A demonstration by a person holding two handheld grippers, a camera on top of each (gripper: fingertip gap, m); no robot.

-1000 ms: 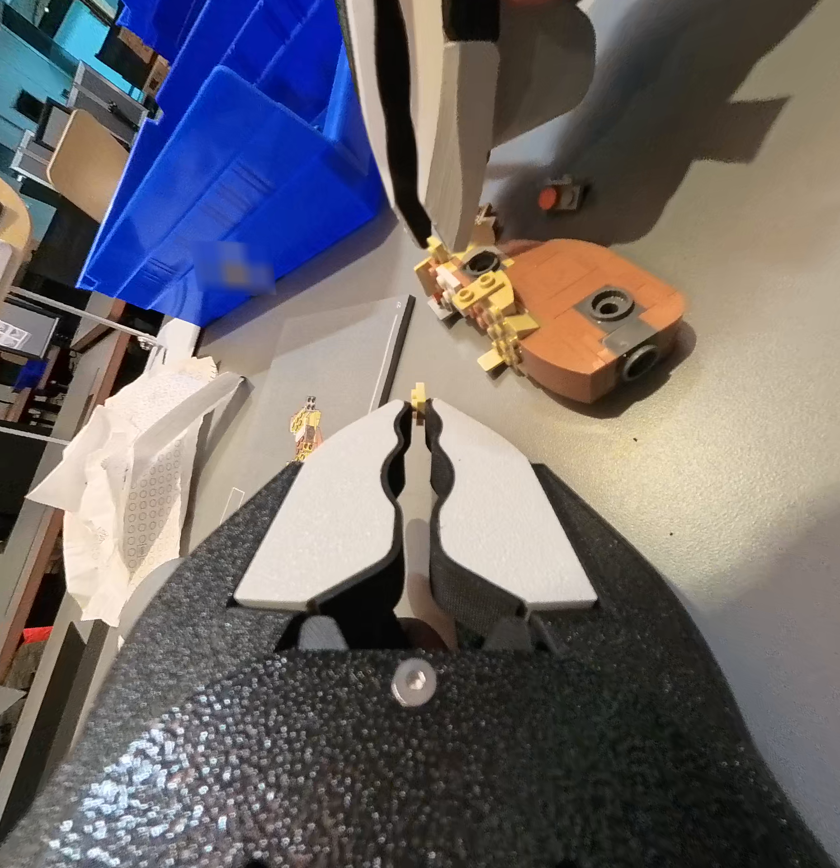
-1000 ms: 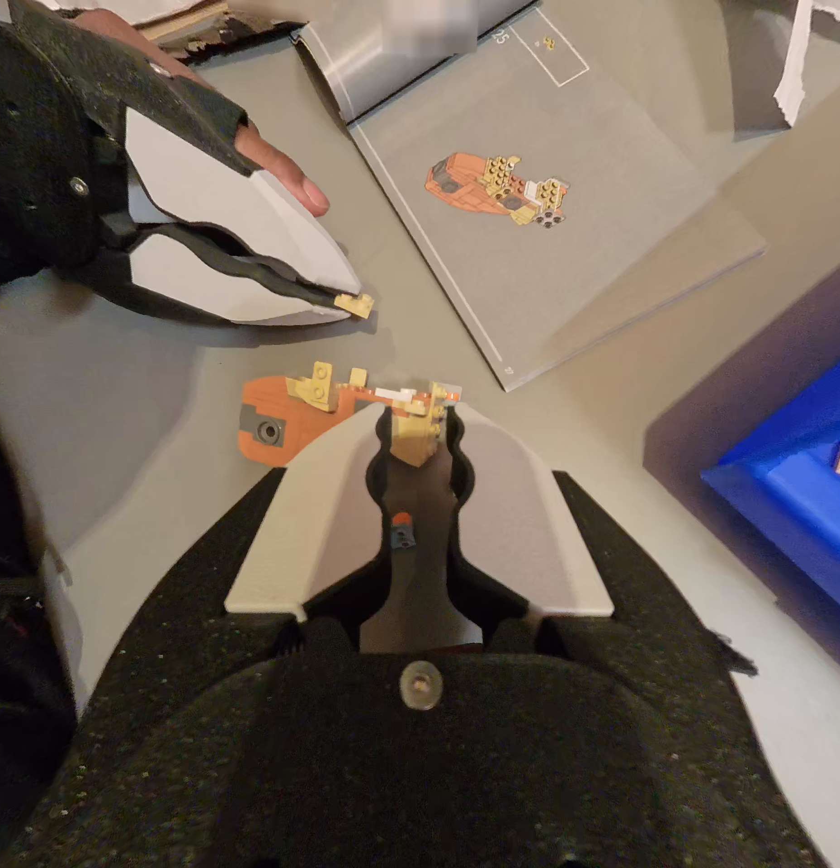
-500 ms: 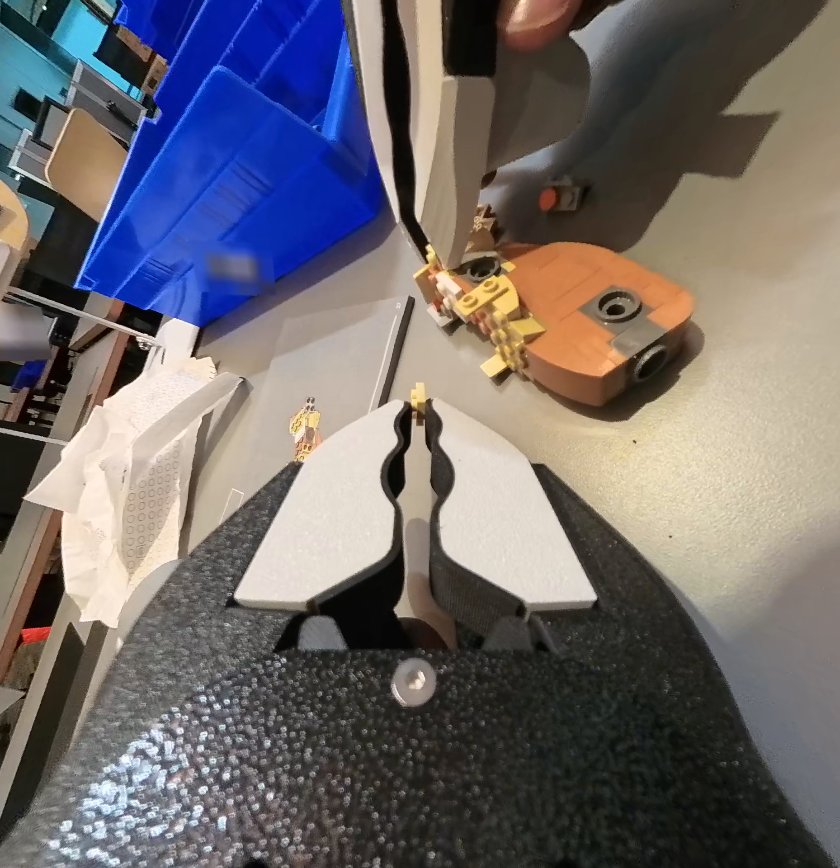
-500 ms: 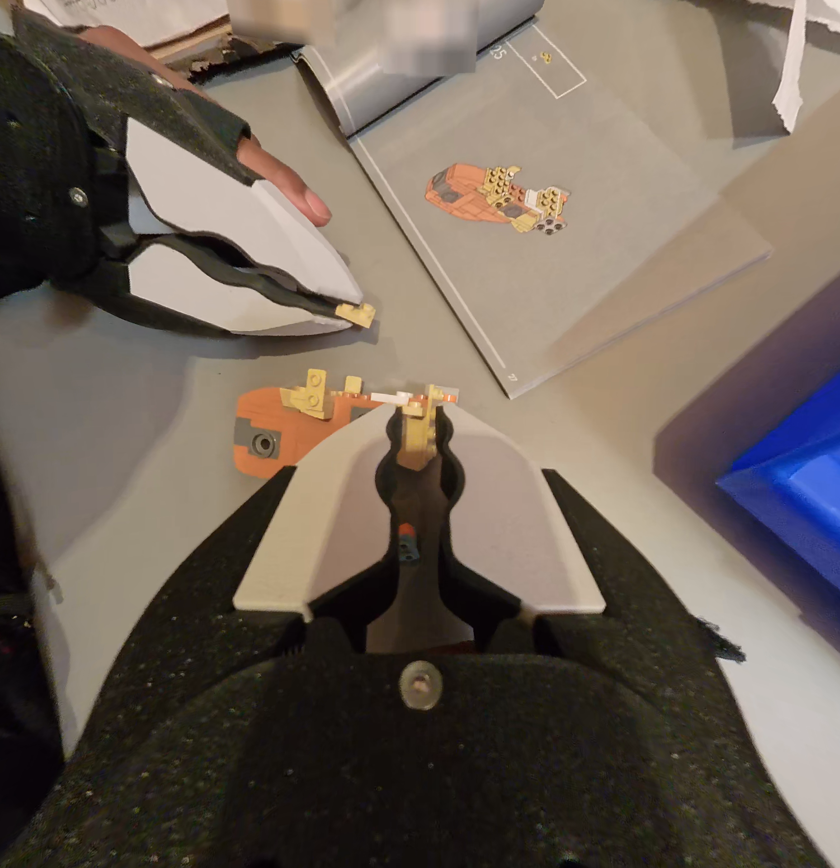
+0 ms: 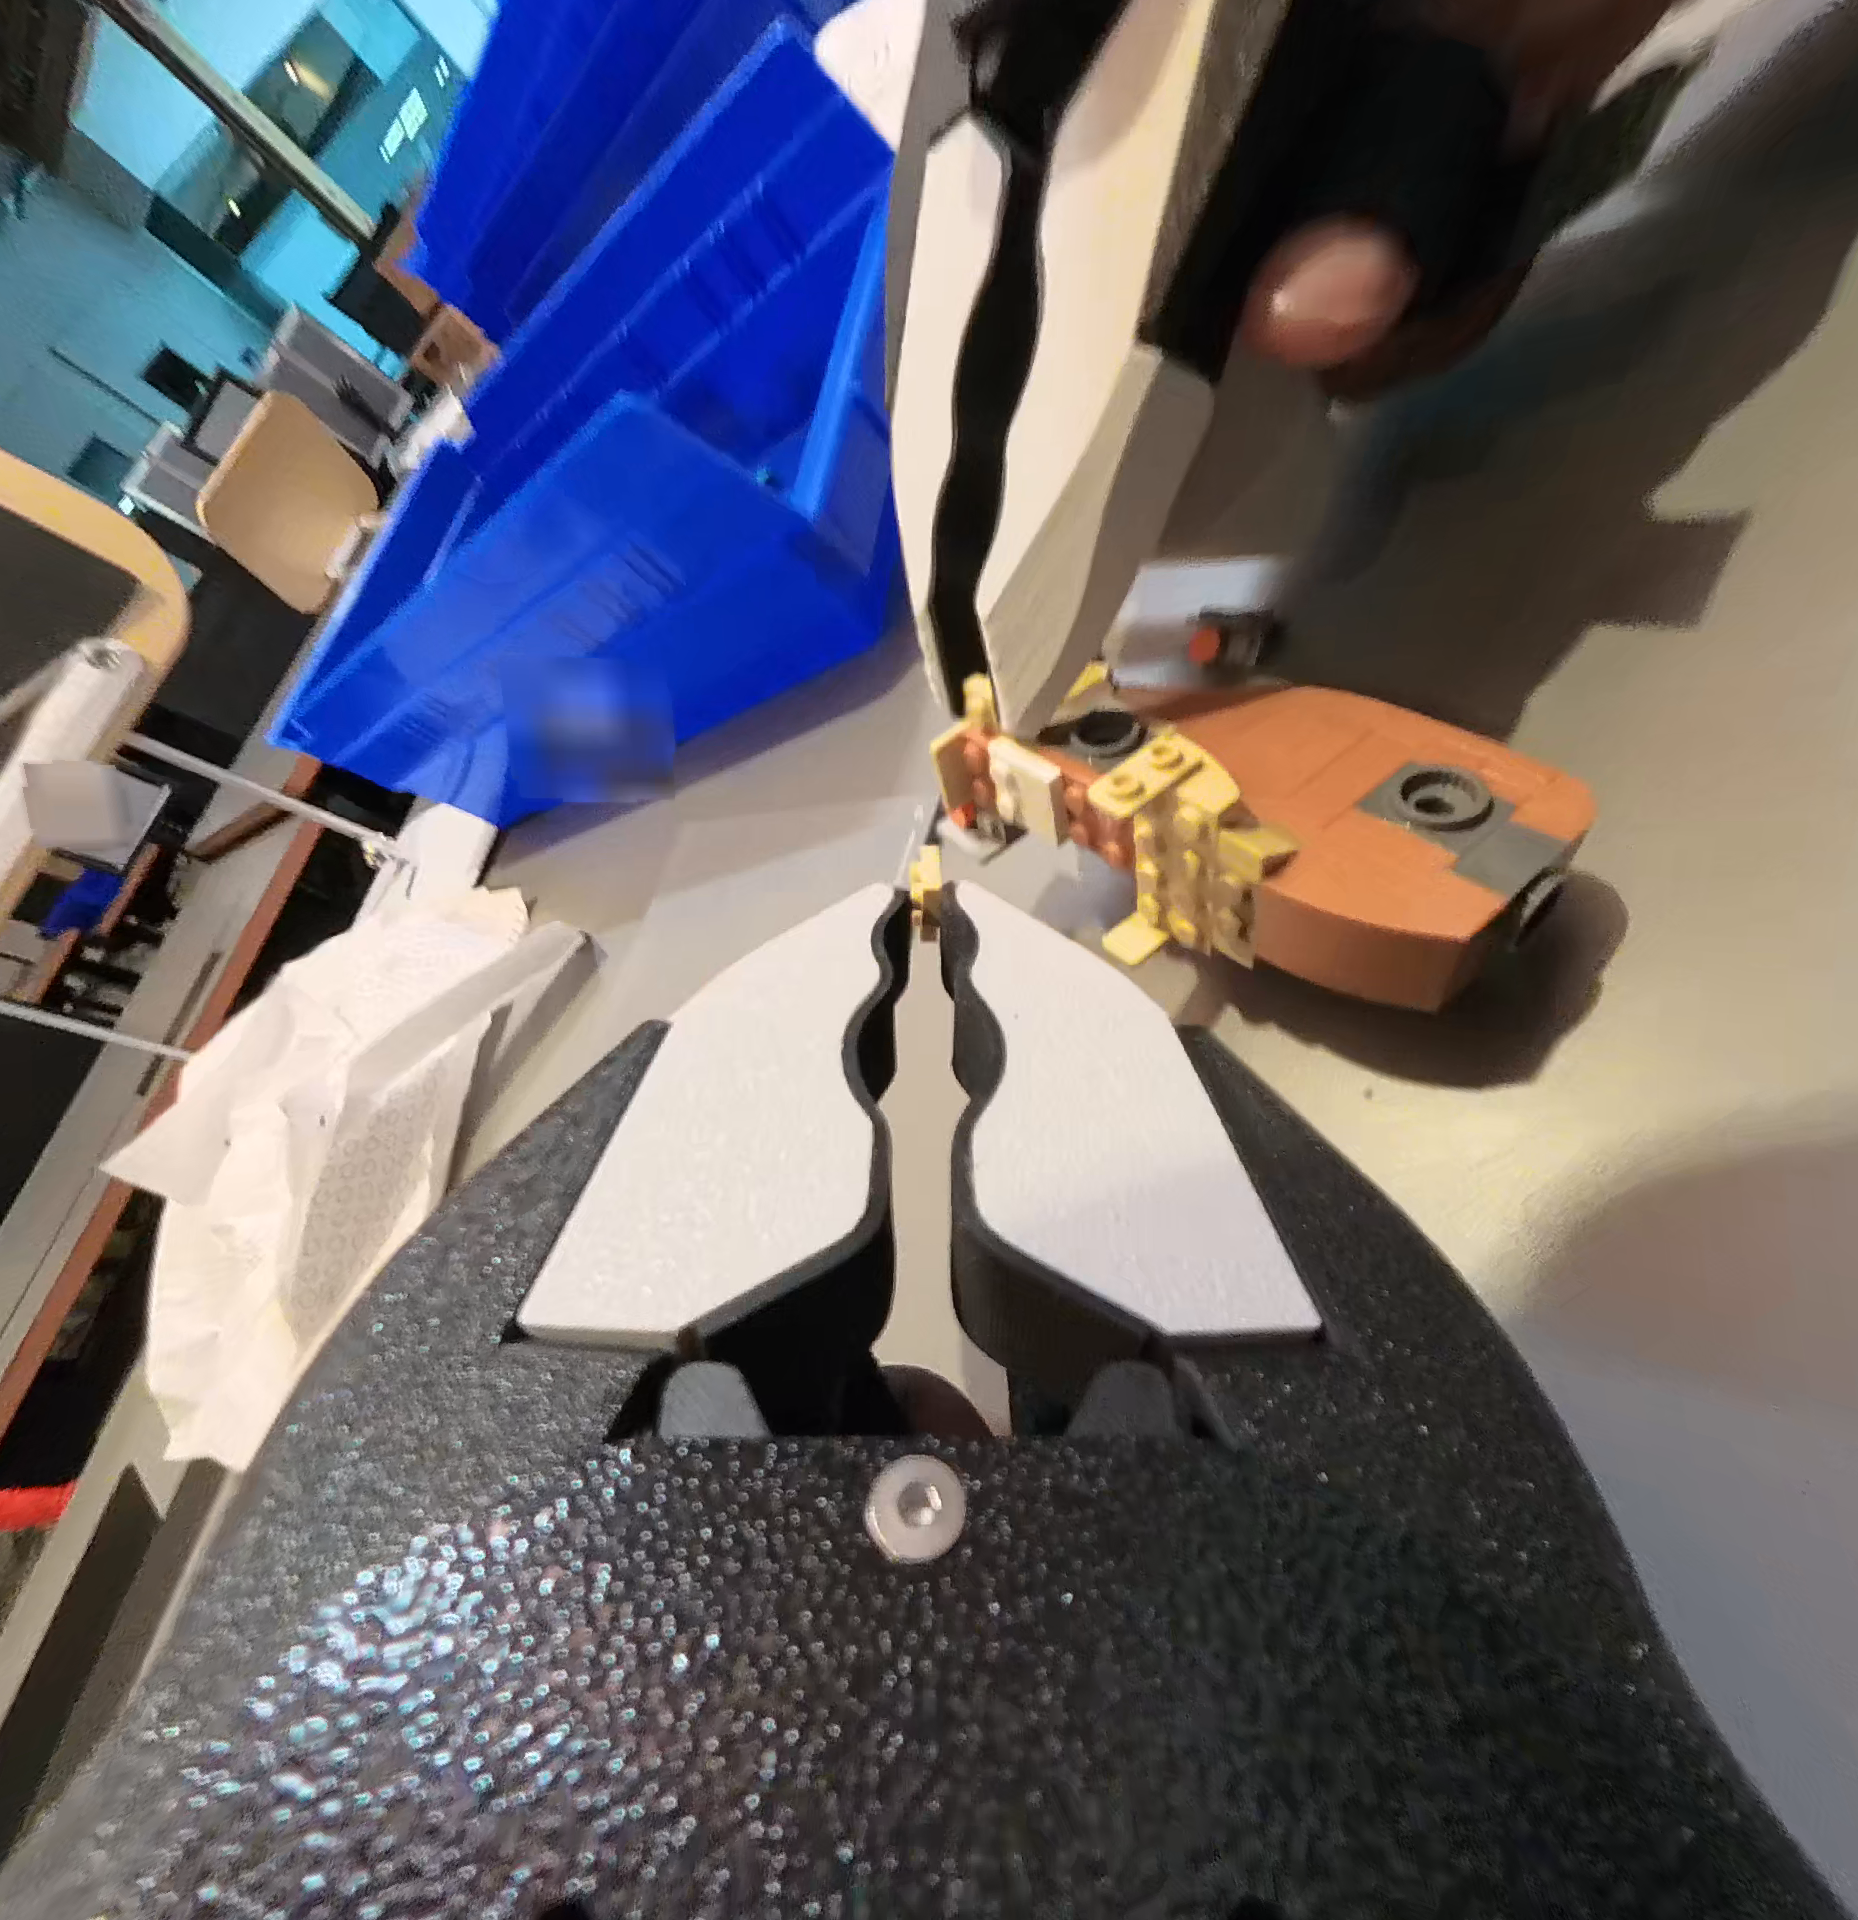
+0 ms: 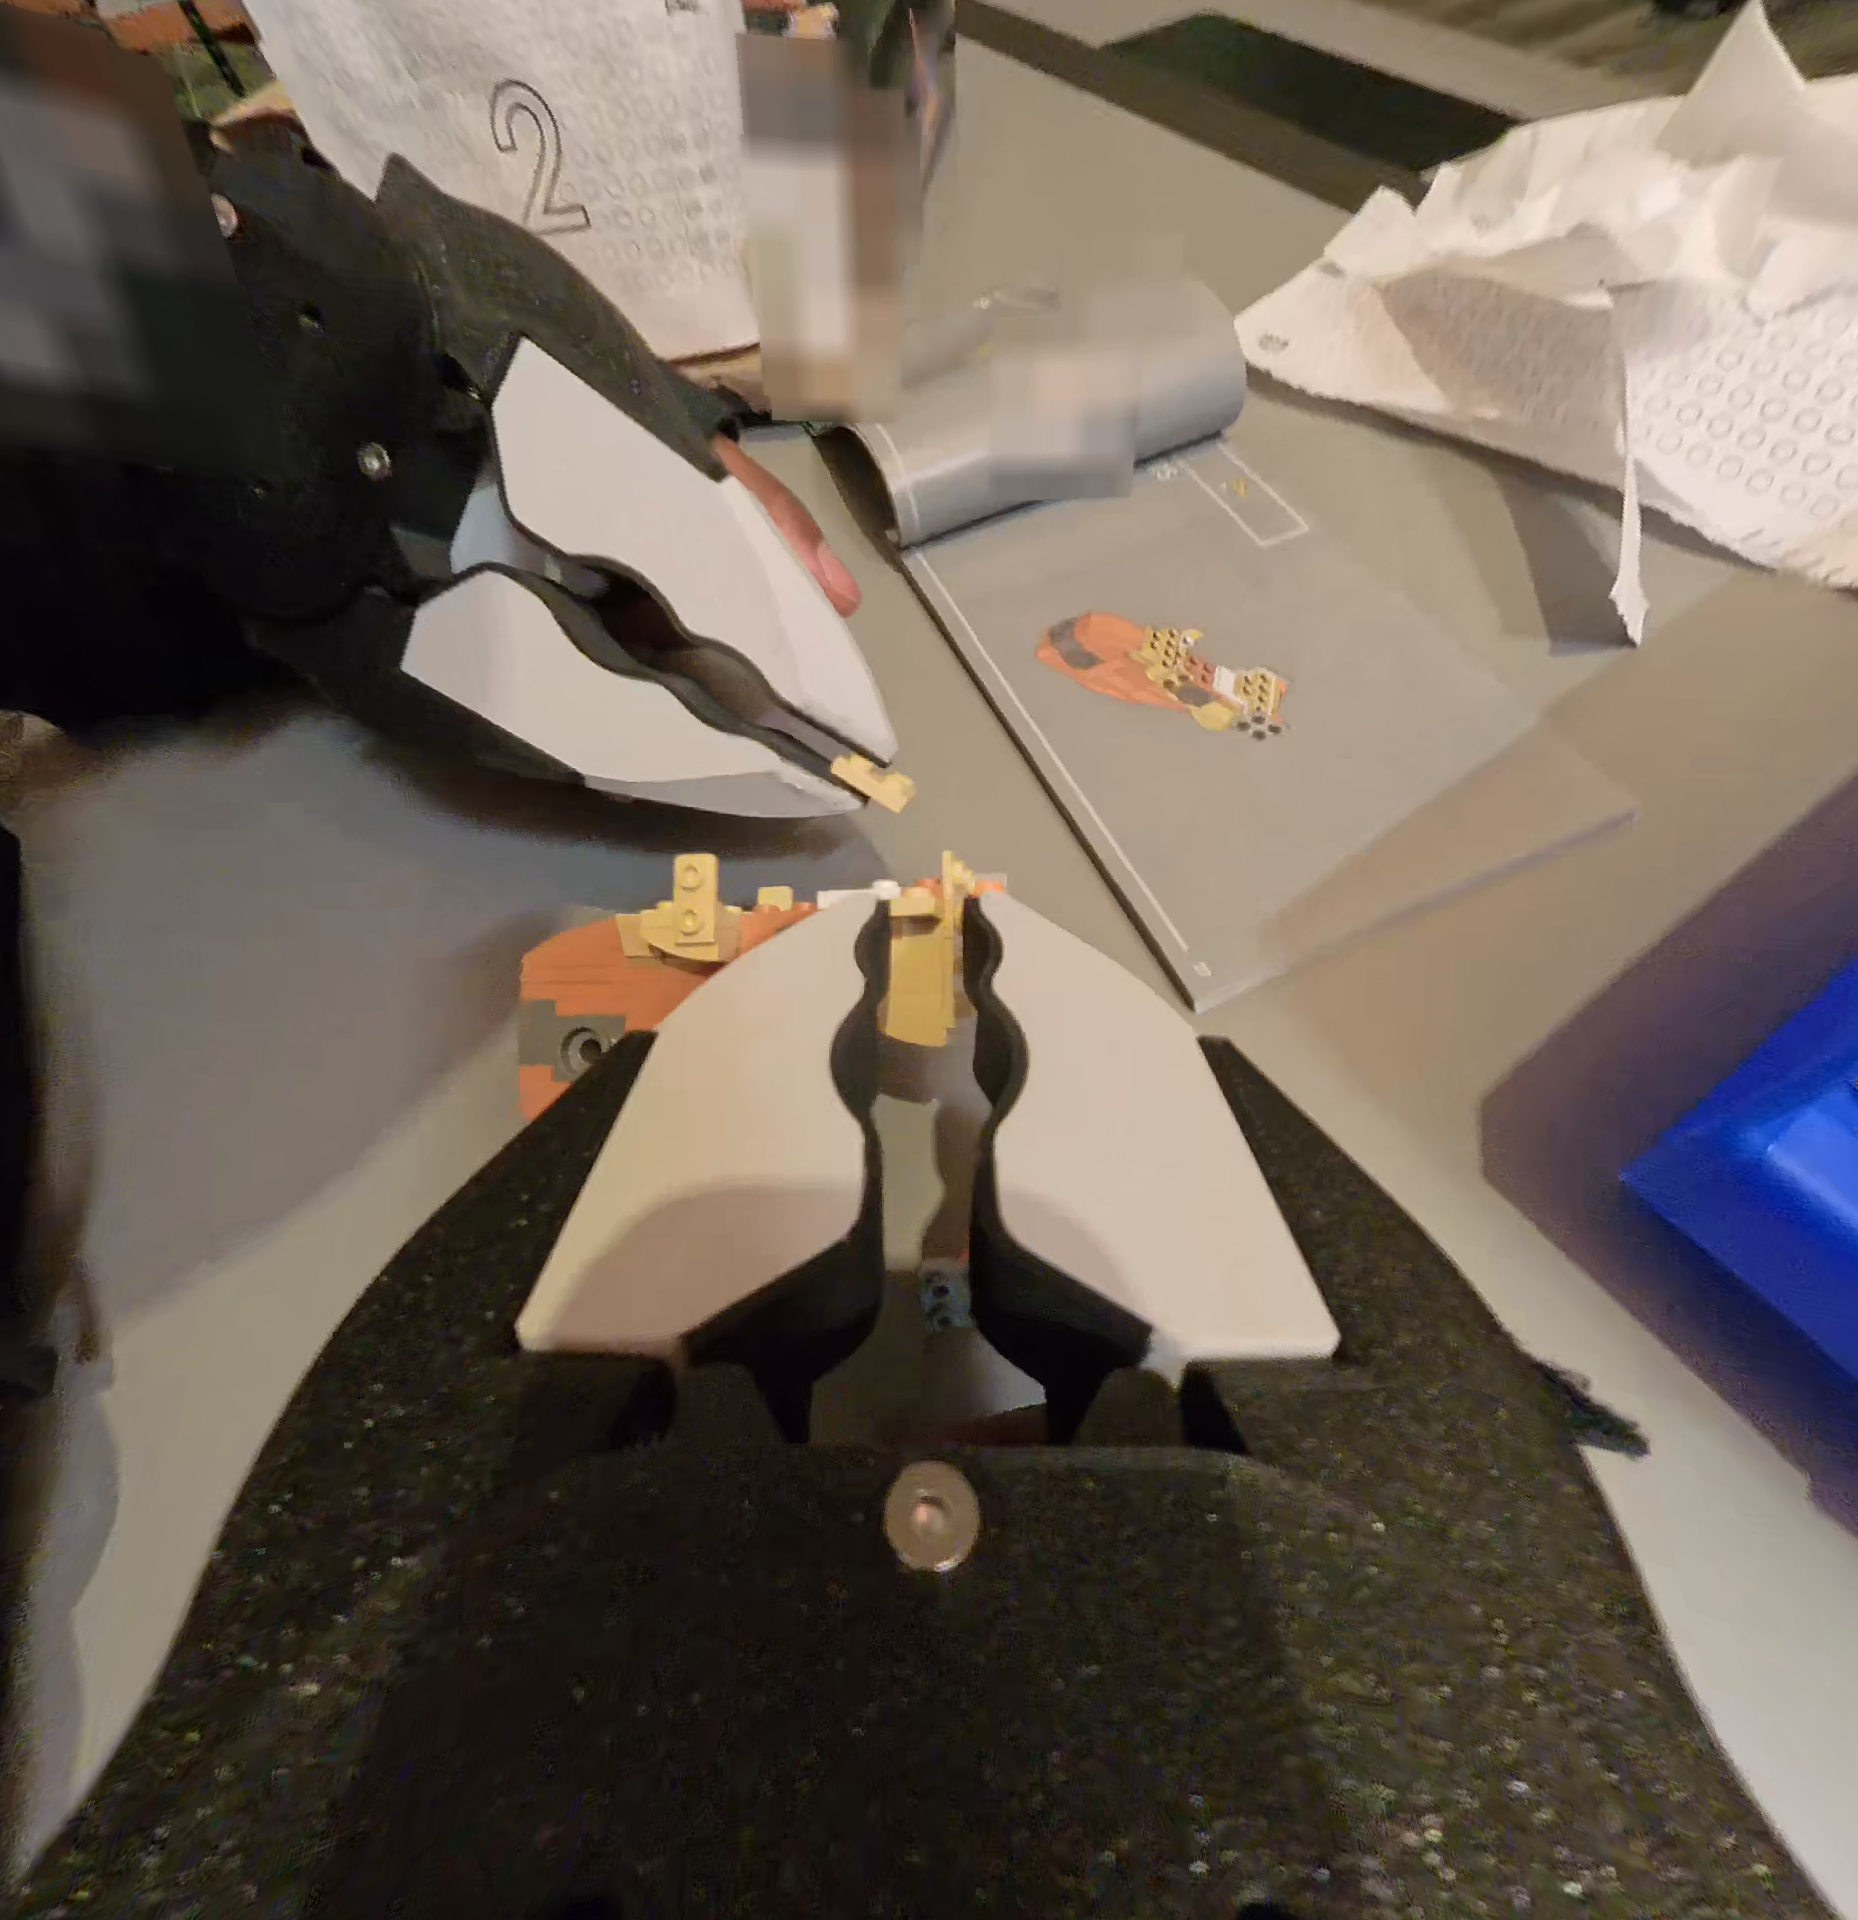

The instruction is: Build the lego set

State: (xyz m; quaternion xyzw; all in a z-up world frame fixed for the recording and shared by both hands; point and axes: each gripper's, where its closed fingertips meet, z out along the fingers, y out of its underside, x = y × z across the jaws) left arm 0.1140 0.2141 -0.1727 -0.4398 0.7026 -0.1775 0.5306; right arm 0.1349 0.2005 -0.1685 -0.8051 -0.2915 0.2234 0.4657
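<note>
- Left gripper (image 5: 927, 906): its two fingers are pressed together on one small tan piece (image 5: 925, 883), held clear of the grey table (image 5: 1631, 1195).
- Right gripper (image 6: 925, 914): pinches the tan front block (image 6: 917, 982) of the single orange-brown lego model (image 5: 1361, 842), which rests on the table just beside the left fingertips.
- Model detail: two dark grey round sockets on its upper face show in the left wrist view only.
- One open instruction booklet (image 6: 1268, 748) shows fully in the right wrist view only.
- Blue bins (image 5: 634, 499): several stacked in the left view, one corner in the right.
- Crumpled white paper bag (image 6: 1652, 353): one beyond the booklet.
</note>
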